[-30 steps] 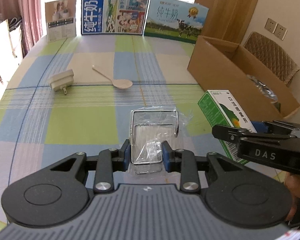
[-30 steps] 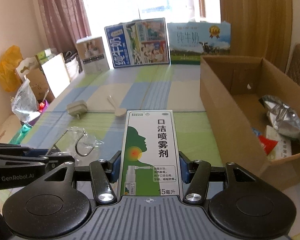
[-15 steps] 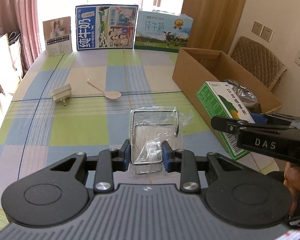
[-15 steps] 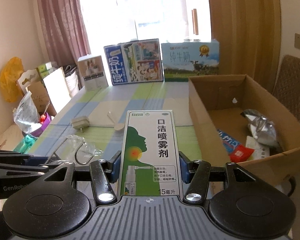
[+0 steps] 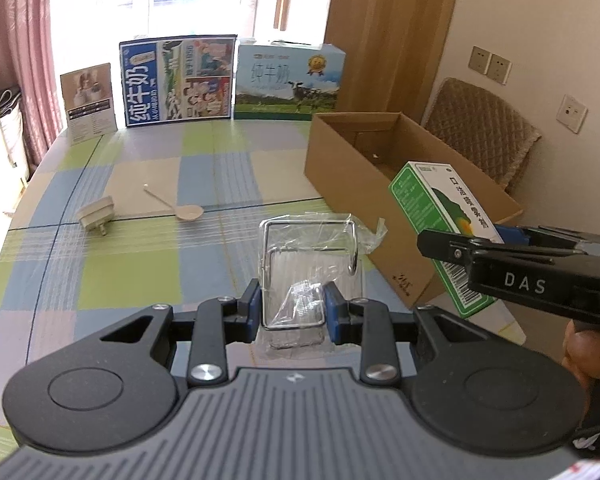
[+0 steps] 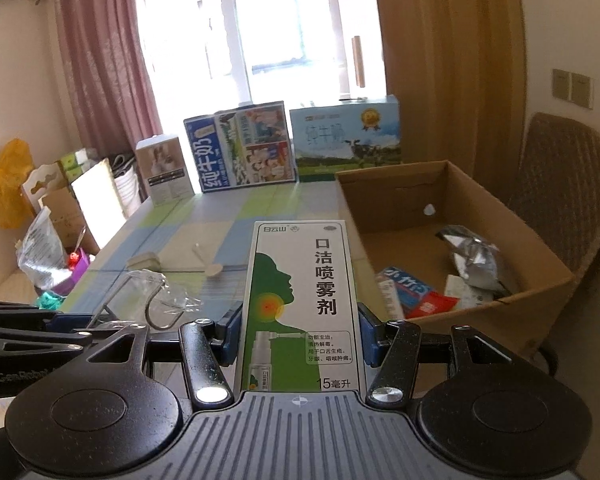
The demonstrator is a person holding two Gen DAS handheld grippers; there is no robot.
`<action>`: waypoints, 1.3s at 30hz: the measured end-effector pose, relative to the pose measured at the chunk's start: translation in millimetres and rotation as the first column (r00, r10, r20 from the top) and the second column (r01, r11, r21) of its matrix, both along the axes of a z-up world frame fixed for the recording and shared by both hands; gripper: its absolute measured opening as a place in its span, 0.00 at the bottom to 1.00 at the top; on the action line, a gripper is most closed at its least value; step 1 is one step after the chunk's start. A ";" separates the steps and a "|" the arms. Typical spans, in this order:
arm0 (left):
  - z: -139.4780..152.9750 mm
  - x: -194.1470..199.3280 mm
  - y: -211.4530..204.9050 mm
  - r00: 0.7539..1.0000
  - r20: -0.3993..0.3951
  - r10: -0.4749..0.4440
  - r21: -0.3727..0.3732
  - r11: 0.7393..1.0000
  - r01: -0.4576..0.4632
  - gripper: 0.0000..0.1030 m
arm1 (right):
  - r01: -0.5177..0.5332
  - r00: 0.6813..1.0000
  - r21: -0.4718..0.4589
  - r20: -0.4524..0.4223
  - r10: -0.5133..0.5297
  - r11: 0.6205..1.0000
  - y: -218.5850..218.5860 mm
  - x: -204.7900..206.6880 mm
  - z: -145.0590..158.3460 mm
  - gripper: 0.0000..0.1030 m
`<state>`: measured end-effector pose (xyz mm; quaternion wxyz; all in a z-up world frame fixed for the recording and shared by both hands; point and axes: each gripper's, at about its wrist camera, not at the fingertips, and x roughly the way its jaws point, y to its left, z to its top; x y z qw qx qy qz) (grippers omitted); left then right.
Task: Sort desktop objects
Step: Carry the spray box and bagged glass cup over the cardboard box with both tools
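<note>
My left gripper [image 5: 292, 308] is shut on a metal wire rack in a clear plastic bag [image 5: 310, 256] and holds it above the table. It also shows in the right wrist view [image 6: 152, 300]. My right gripper [image 6: 298, 332] is shut on a green and white throat spray box [image 6: 302, 304], held in the air beside the open cardboard box [image 6: 456, 320]. The spray box also shows in the left wrist view [image 5: 440, 216], next to the cardboard box [image 5: 352, 168]. A wooden spoon [image 5: 180, 206] and a white plug adapter [image 5: 96, 214] lie on the checked tablecloth.
The cardboard box holds a silver foil bag [image 6: 474, 256], a toothpaste box [image 6: 408, 288] and other packets. Milk cartons [image 5: 178, 80] and a small display box [image 5: 88, 102] stand along the table's far edge. A padded chair [image 5: 480, 136] stands right of the box.
Both grippers have risen, each with its object still in it. The table and the cardboard box now sit lower and farther off in both views.
</note>
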<state>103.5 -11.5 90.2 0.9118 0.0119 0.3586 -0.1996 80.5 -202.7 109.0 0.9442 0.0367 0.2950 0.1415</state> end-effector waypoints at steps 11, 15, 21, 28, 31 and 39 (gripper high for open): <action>3.6 -7.1 -34.0 0.998 0.002 -0.059 0.005 0.998 0.059 0.26 | 0.076 0.997 0.019 0.011 -0.076 0.997 -43.5 -2.8 4.6 0.51; 3.4 -4.4 -48.9 0.996 0.000 -0.084 0.005 0.996 0.084 0.26 | 0.100 0.995 0.023 0.012 -0.101 0.995 -58.2 -0.5 6.9 0.51; 6.0 2.5 -72.1 0.993 0.001 -0.116 0.001 0.993 0.116 0.26 | 0.128 0.992 0.019 0.011 -0.128 0.992 -78.7 3.6 7.5 0.51; 5.8 12.5 -99.8 0.988 -0.002 -0.152 0.000 0.988 0.152 0.26 | 0.156 0.988 0.015 0.002 -0.156 0.988 -102.1 11.3 3.9 0.51; 4.1 17.1 -109.0 0.987 -0.007 -0.161 -0.006 0.987 0.161 0.26 | 0.165 0.986 0.012 0.001 -0.166 0.986 -110.7 14.6 3.0 0.51; 2.6 29.7 -133.4 0.983 -0.008 -0.183 -0.012 0.983 0.183 0.26 | 0.179 0.984 -0.001 0.003 -0.179 0.984 -128.8 26.4 2.0 0.51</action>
